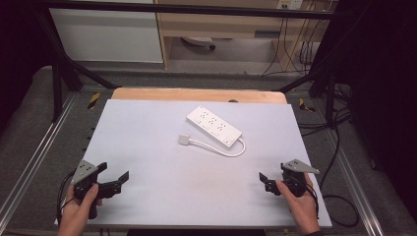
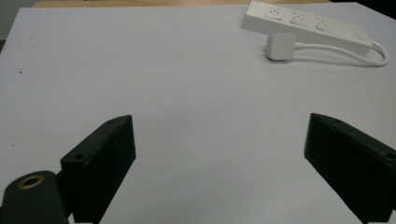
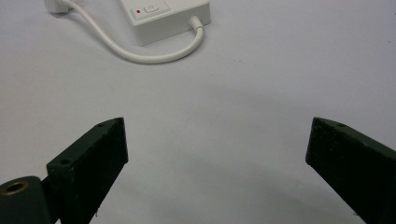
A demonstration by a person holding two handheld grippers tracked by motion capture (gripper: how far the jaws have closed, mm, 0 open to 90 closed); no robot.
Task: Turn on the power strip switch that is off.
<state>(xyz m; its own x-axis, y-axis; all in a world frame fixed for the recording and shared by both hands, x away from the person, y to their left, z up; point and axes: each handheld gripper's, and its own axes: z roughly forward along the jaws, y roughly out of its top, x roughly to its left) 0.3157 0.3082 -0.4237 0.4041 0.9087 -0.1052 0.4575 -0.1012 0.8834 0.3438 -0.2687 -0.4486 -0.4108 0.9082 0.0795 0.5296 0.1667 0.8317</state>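
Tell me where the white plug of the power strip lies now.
In the high view, the plug lies on the table's far middle, just left of the power strip, joined by its looped cable.

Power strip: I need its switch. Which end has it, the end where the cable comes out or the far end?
The cable end of the power strip: the switch sits there beside a red dot.
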